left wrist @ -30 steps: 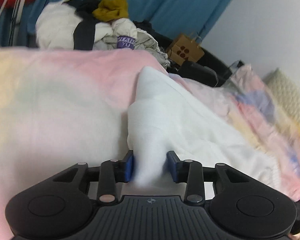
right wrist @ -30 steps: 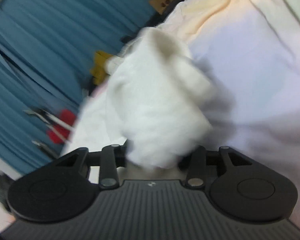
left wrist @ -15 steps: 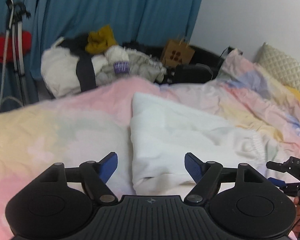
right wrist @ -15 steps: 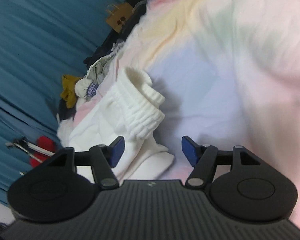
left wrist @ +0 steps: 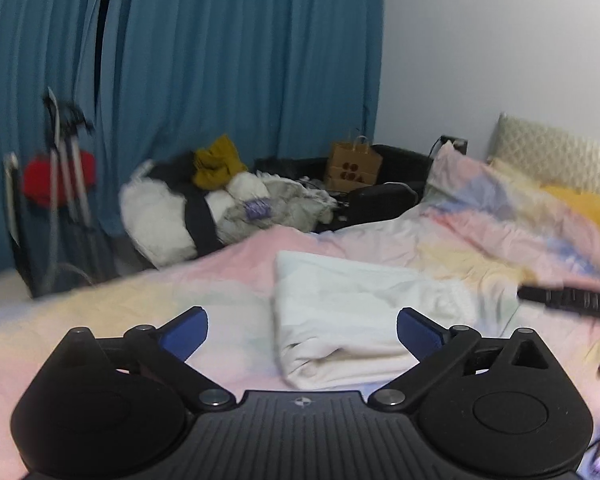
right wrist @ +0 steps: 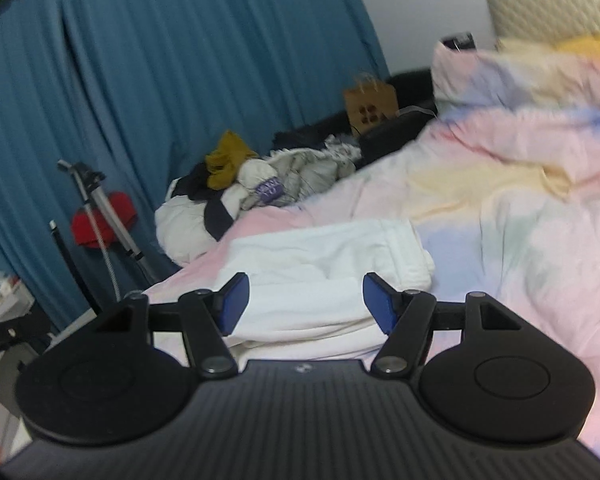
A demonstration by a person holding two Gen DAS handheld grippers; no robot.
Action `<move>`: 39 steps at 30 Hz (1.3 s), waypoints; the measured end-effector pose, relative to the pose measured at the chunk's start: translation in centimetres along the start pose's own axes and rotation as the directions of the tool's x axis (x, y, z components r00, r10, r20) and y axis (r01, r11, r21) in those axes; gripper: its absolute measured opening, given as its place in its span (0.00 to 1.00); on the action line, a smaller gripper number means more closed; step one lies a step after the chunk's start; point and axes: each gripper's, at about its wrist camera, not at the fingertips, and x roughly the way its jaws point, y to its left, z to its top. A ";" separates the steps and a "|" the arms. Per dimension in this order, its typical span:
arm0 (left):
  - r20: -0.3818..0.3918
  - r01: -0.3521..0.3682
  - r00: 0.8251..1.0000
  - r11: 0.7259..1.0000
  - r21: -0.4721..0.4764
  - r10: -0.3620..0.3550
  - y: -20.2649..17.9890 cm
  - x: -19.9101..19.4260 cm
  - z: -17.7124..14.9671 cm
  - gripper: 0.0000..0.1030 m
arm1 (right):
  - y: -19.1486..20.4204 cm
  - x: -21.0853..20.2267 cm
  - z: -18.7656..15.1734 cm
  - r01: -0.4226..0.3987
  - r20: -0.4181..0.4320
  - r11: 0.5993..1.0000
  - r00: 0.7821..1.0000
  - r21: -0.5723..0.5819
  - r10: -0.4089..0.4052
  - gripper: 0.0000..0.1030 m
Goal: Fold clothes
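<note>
A white garment (left wrist: 352,312) lies folded in a flat stack on the pastel bedspread (left wrist: 120,320). It also shows in the right wrist view (right wrist: 320,264). My left gripper (left wrist: 302,332) is open and empty, raised above the garment's near edge. My right gripper (right wrist: 304,300) is open and empty, just above the garment's near side. Part of the right gripper shows at the right edge of the left wrist view (left wrist: 568,300).
A pile of unfolded clothes (left wrist: 220,208) lies beyond the bed's far edge, before blue curtains (left wrist: 220,60). A brown paper bag (left wrist: 352,164) and a tripod with a red item (left wrist: 60,176) stand there. Pillows (left wrist: 560,160) lie at the right.
Both grippers let go of the white garment, opened, and pulled back and up. The garment now lies folded flat on the bed.
</note>
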 end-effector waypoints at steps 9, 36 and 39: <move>0.037 0.004 0.999 0.999 -0.039 -0.002 -0.2 -3.9 -3.3 1.00 | 3.6 -2.4 -2.1 0.025 0.089 0.994 0.996 -0.107 -0.015 0.86; 0.018 -0.061 0.998 0.997 -0.055 0.062 0.9 -0.9 -7.1 1.00 | 4.9 0.7 -7.7 0.136 0.060 0.969 0.990 -0.207 -0.126 0.86; 0.014 -0.079 0.997 0.995 -0.060 0.080 0.9 -1.0 -7.0 1.00 | 5.0 0.6 -7.8 0.138 0.062 0.968 0.990 -0.208 -0.128 0.86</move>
